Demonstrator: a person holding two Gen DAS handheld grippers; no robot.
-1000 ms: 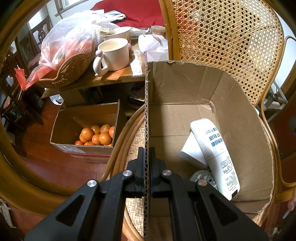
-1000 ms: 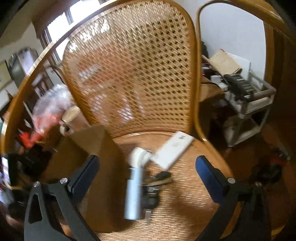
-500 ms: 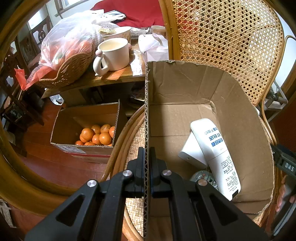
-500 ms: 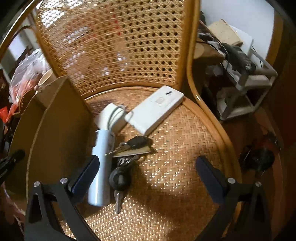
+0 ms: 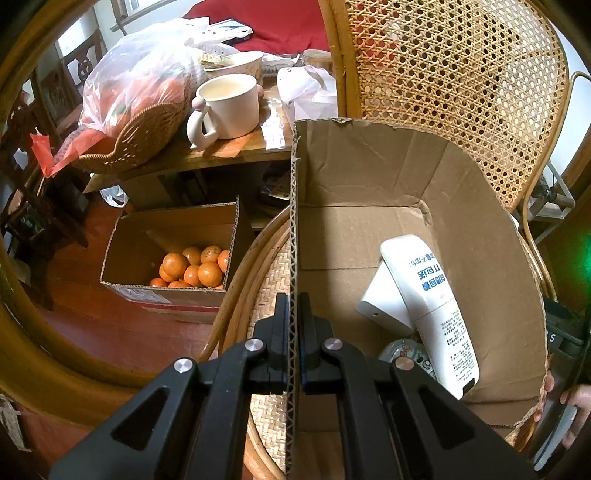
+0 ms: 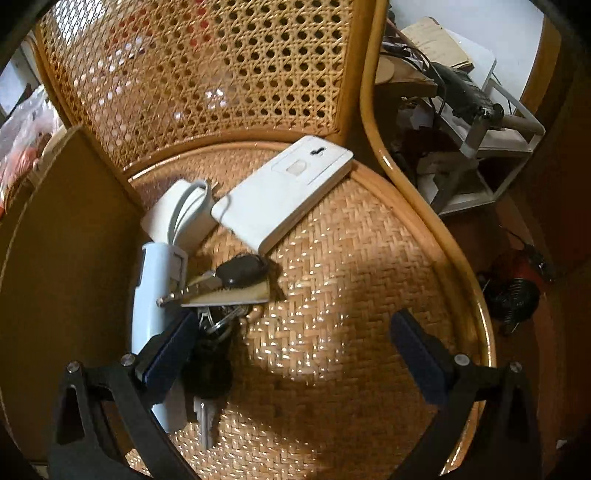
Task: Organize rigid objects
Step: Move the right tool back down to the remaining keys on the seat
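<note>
Right now left gripper (image 5: 293, 332) pinches the cardboard box (image 5: 406, 177) wall; right gripper (image 6: 291, 350) spread wide over the keys (image 6: 221, 291) beside that box — risk: snagging the white tube (image 6: 147, 295), keys slipping.

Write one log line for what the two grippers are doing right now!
left gripper: shut on box wall | right gripper: open above keys | in box: white bottle

ahead of my left tool a cane-backed chair (image 5: 458, 96); to its left a wooden table (image 5: 207, 155), red-brown floorboards (image 5: 88, 321) below, a window (image 5: 129, 7) beyond.
</note>
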